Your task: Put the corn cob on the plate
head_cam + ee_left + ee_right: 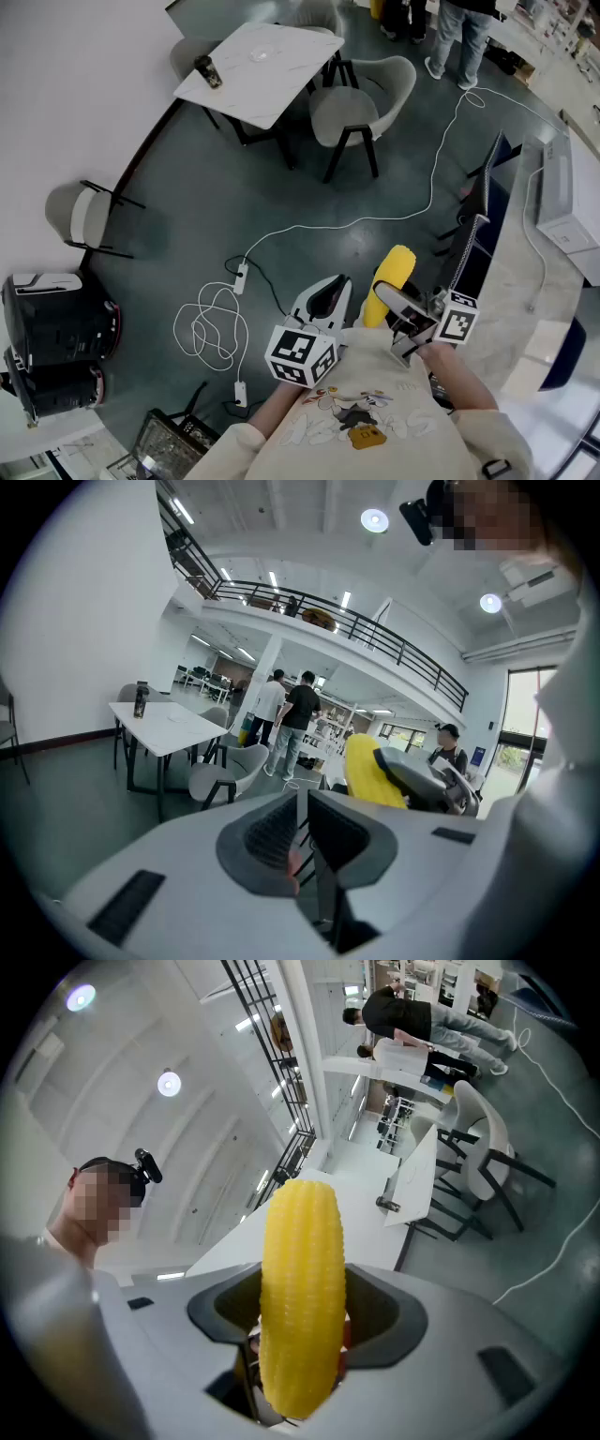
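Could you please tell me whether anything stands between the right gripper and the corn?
Nothing does. The right gripper is shut on the corn, which sticks out lengthwise from between its jaws. No plate shows in any view, so whether the way to it is free cannot be judged.

The grey-green floor (281, 202) carries a white table (272, 84), and a dark bottle (207, 71) stands near the table's left edge. A grey chair (354, 111) stands just right of the table. Another chair (80, 217) is well apart, lower left. Below the table, a white cable (375, 221) trails into loose coils.
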`<control>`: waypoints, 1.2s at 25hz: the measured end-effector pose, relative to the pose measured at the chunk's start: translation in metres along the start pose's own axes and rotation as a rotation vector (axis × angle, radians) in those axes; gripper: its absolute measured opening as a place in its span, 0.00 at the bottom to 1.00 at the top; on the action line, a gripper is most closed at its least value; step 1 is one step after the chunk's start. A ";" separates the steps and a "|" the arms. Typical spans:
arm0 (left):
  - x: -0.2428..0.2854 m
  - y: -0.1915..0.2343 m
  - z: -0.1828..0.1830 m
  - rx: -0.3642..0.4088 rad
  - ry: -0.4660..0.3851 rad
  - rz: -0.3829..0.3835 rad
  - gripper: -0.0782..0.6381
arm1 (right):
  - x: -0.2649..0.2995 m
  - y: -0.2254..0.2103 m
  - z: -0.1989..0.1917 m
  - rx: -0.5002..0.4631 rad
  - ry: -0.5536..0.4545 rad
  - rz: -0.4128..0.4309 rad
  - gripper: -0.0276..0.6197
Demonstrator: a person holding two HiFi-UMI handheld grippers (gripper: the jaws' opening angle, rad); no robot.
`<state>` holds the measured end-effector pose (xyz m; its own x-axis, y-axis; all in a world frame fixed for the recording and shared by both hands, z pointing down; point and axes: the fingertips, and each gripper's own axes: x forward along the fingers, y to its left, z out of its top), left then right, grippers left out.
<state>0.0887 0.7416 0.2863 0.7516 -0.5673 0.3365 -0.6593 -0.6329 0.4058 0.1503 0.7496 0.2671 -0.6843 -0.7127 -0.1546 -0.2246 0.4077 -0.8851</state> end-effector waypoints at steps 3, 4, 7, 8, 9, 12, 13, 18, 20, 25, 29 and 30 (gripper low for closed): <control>-0.002 -0.001 -0.002 -0.010 0.005 0.000 0.16 | -0.003 -0.003 -0.004 0.017 0.005 -0.020 0.44; -0.002 -0.002 -0.003 -0.013 0.007 0.001 0.16 | -0.005 -0.002 -0.005 0.018 0.006 -0.025 0.44; -0.002 -0.007 -0.003 -0.018 0.007 0.003 0.17 | -0.010 0.002 -0.004 0.017 0.010 -0.018 0.44; -0.001 -0.008 -0.002 -0.019 0.005 0.003 0.16 | -0.011 0.003 -0.003 0.017 0.011 -0.009 0.44; 0.001 -0.010 -0.002 -0.019 0.003 0.004 0.16 | -0.012 0.005 -0.002 0.016 0.012 0.000 0.44; 0.004 -0.015 -0.004 -0.027 0.003 0.003 0.16 | -0.014 0.009 -0.003 0.027 0.023 0.027 0.44; 0.005 -0.016 -0.005 -0.028 0.004 0.003 0.16 | -0.015 0.010 -0.002 0.039 0.027 0.038 0.44; 0.011 -0.024 -0.008 -0.027 0.012 0.013 0.17 | -0.024 0.014 0.006 0.040 0.035 0.066 0.44; 0.014 -0.028 -0.009 -0.031 0.016 0.021 0.16 | -0.029 0.013 0.011 0.051 0.036 0.070 0.44; 0.027 -0.039 -0.013 -0.033 0.011 0.040 0.16 | -0.045 0.007 0.024 0.058 0.058 0.088 0.44; 0.035 -0.038 -0.018 -0.049 0.008 0.067 0.16 | -0.050 -0.003 0.028 0.064 0.086 0.093 0.44; 0.036 -0.037 -0.019 -0.051 0.013 0.072 0.16 | -0.051 -0.005 0.028 0.071 0.092 0.089 0.44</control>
<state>0.1406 0.7549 0.2997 0.7028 -0.6031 0.3773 -0.7101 -0.5628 0.4232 0.2058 0.7682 0.2675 -0.7610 -0.6186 -0.1957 -0.1128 0.4232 -0.8990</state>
